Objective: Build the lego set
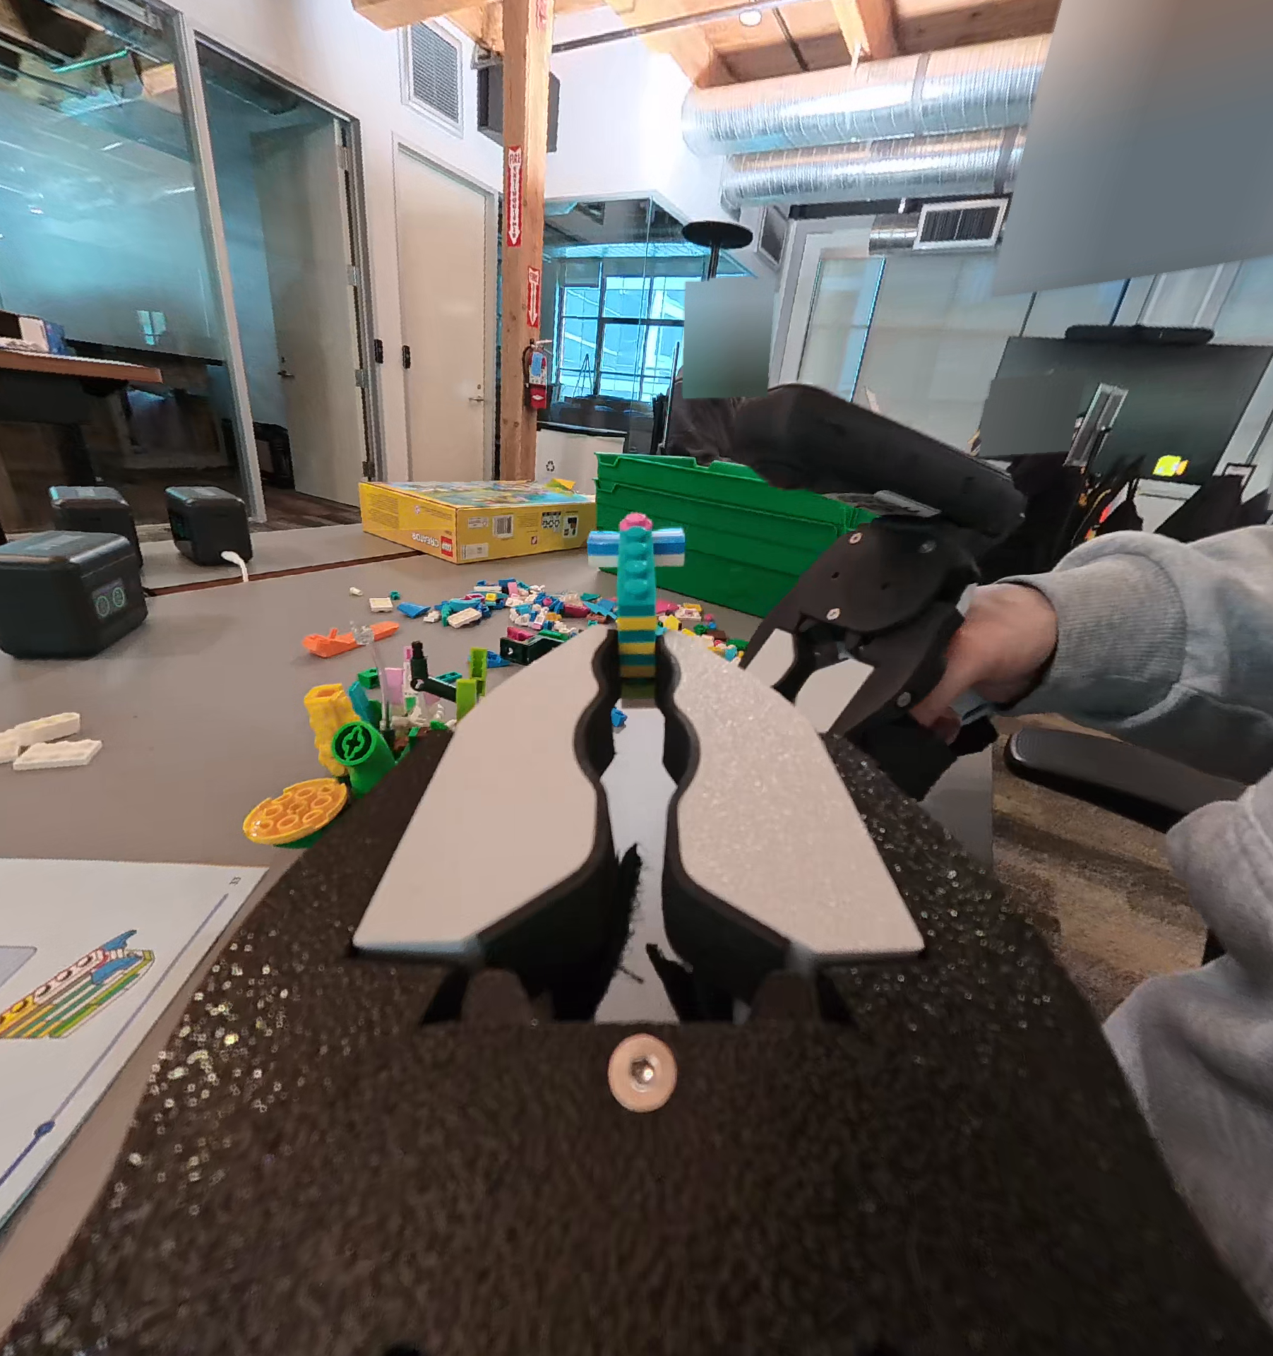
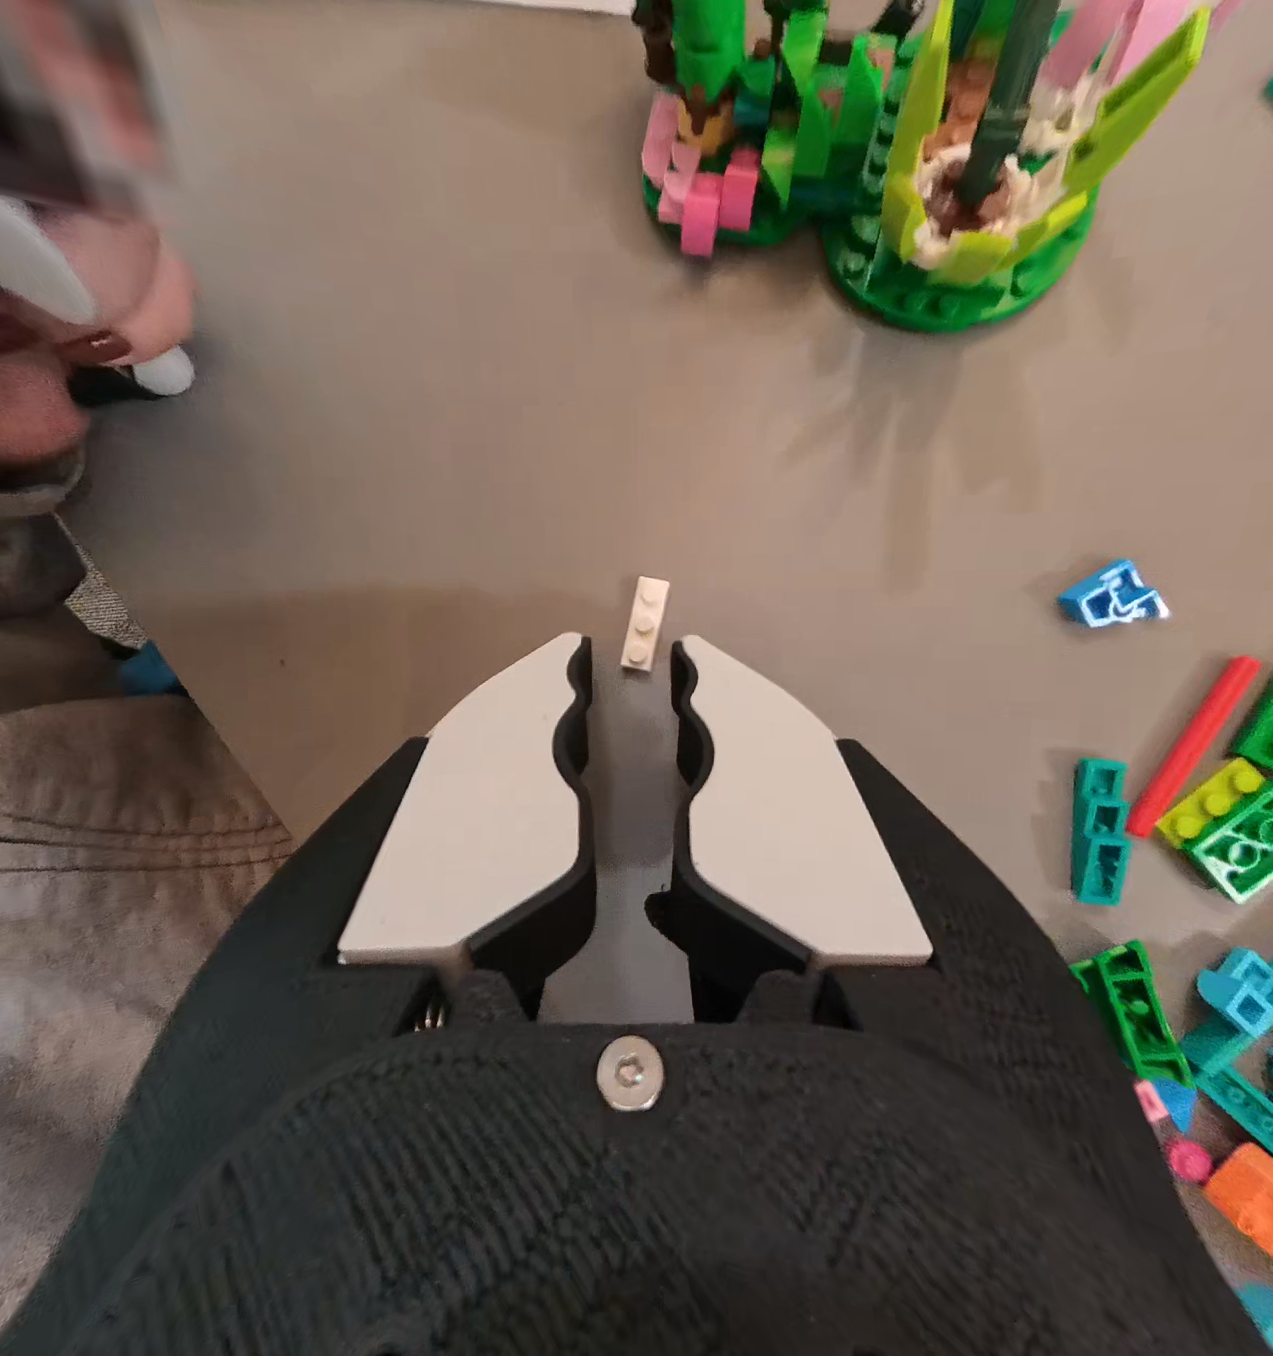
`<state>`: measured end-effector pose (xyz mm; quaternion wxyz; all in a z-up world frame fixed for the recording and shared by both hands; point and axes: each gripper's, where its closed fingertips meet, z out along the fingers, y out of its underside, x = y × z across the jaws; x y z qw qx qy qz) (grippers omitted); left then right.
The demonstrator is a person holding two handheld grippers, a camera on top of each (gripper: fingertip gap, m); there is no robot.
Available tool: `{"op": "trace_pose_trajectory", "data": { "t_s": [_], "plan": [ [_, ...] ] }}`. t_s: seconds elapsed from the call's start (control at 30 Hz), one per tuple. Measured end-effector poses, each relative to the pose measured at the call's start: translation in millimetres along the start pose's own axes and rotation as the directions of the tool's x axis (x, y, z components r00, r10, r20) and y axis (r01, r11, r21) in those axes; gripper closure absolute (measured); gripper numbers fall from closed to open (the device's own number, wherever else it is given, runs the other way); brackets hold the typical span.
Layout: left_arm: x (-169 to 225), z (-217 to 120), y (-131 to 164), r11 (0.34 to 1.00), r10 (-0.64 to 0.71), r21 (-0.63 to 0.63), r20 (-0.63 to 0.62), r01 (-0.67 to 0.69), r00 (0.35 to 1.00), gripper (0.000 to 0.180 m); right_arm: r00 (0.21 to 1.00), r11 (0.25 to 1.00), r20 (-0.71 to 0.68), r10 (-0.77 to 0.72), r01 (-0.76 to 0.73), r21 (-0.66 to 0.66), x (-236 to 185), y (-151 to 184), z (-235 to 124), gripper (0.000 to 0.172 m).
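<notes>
left hand-held gripper clamped on striped brick tower, right hand-held gripper apart over white plate on counter, green bin far right, contents hidden

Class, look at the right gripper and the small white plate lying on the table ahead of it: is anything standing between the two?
Nothing visible does. The white plate lies on bare table just beyond the open right gripper, lined up with the gap between its fingertips; the loose bricks lie well off to the right.

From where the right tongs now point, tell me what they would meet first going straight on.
Probably the small white three-stud plate lying on the grey table, just ahead of the open right tongs; depth is unclear.
</notes>
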<state>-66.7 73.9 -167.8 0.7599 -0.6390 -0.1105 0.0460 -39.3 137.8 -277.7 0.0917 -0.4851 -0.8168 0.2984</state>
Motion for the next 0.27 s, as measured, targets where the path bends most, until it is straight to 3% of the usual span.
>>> {"op": "trace_pose_trajectory", "data": {
  "t_s": [0.03, 0.27],
  "plan": [
    [0.5, 0.2, 0.4, 1.000, 0.004, -0.002, 0.000, -0.004, 1.000, 0.172, 1.000, 1.000, -0.014, 0.008, -0.008, -0.007, 2.6, 0.7, 1.1, 0.151],
    [4.1, 1.5, 2.7, 0.999, 0.031, -0.019, -0.011, -0.031, 0.999, 0.172, 0.998, 0.999, -0.053, -0.028, 0.027, -0.022, 7.5, -1.8, 5.6, 0.155]
  ]
}}
